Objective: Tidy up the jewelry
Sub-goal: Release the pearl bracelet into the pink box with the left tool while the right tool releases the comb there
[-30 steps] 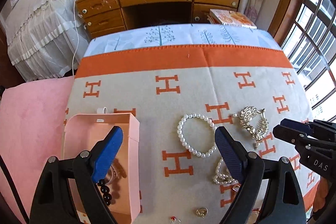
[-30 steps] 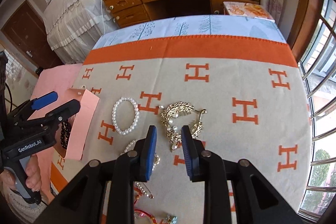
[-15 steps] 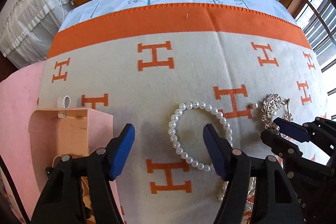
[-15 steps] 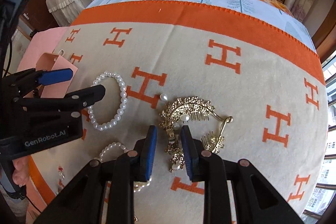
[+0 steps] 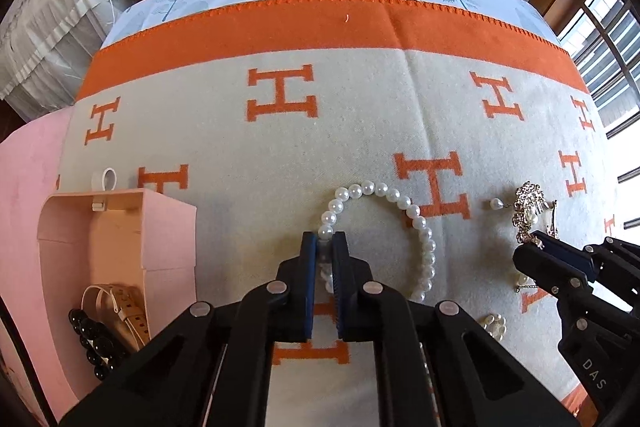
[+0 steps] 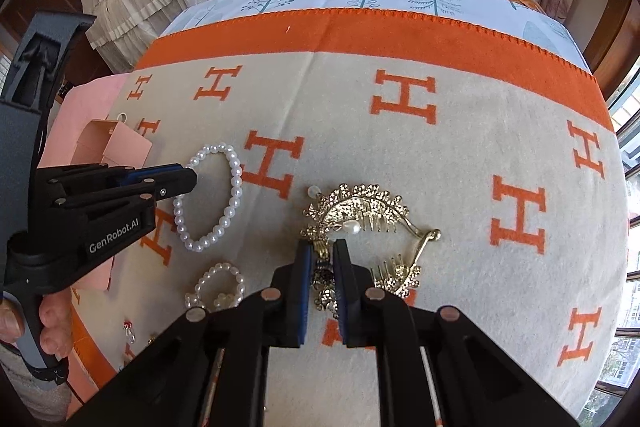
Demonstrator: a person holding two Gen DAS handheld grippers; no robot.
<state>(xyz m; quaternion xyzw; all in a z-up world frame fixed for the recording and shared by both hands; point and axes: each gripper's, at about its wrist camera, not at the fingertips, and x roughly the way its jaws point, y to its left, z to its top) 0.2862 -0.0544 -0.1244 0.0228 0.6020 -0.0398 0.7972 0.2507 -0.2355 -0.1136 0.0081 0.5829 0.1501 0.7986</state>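
Pearl bracelet [image 5: 404, 223] lies on the blanket [image 5: 360, 115], its left side clamped in the left gripper [image 5: 325, 247] jaws, right of the pink box [image 5: 120, 239]. Right view: right gripper [image 6: 322, 259] jaws clamp the gold hair comb [image 6: 360, 211].

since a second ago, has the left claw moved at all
Yes. The left claw moved right, away from the pink box, and closed on the pearl bracelet.

both wrist views look down close (overlapping) at the blanket [image 5: 360, 131]
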